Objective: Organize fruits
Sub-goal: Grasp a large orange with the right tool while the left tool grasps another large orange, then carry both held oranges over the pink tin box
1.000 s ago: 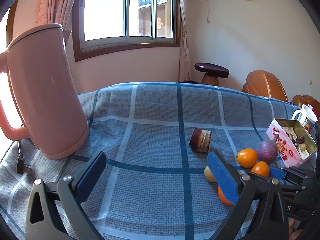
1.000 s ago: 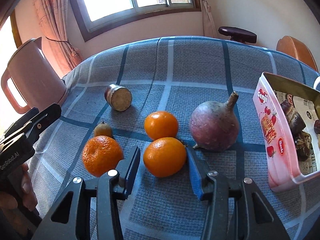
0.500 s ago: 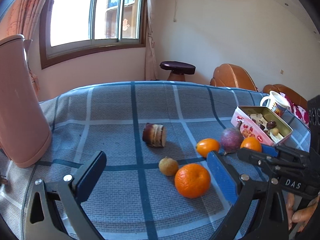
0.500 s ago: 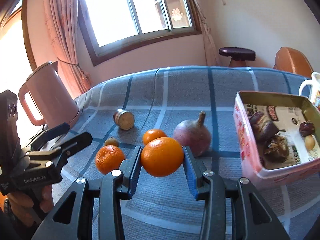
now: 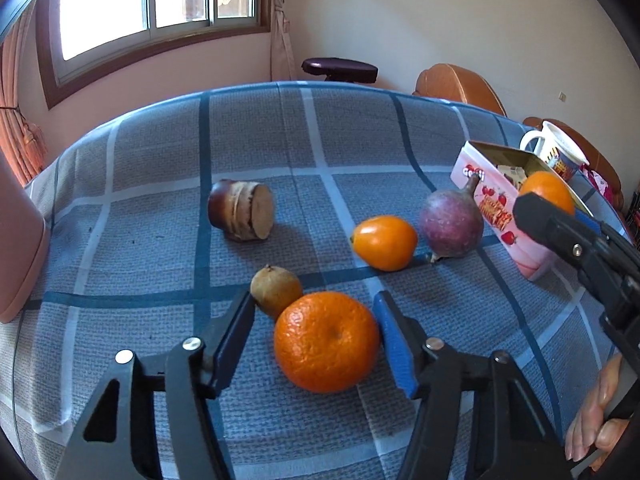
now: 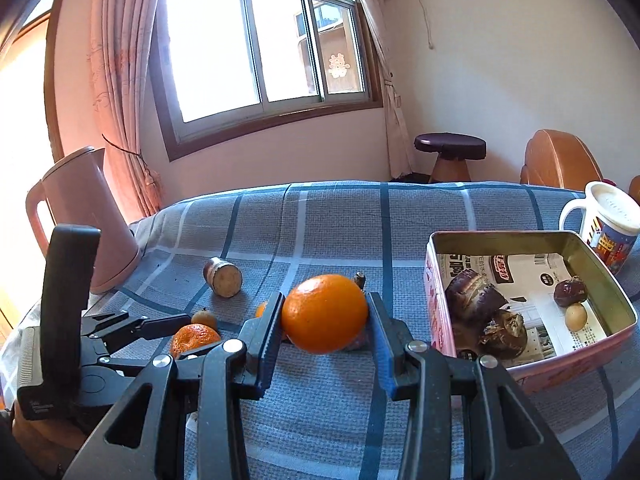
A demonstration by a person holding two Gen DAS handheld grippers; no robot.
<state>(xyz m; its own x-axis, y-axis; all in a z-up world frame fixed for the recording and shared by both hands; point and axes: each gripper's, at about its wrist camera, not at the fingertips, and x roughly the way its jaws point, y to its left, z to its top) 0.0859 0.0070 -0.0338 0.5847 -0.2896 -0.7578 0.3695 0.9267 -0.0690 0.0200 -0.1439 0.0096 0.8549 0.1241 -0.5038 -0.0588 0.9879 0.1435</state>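
The right gripper (image 6: 325,314) is clamped on an orange (image 6: 325,313) and holds it up above the desk (image 6: 340,232). The pink tin (image 6: 600,344) sits just to its right. The left gripper (image 5: 316,344) is apart, with a big bumpy orange (image 5: 326,342) between its fingers. A small brown fruit (image 5: 275,290) touches that orange, just ahead and to the left.

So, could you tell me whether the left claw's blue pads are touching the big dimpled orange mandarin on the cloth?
Cannot tell: in the left wrist view the mandarin hides the gap.
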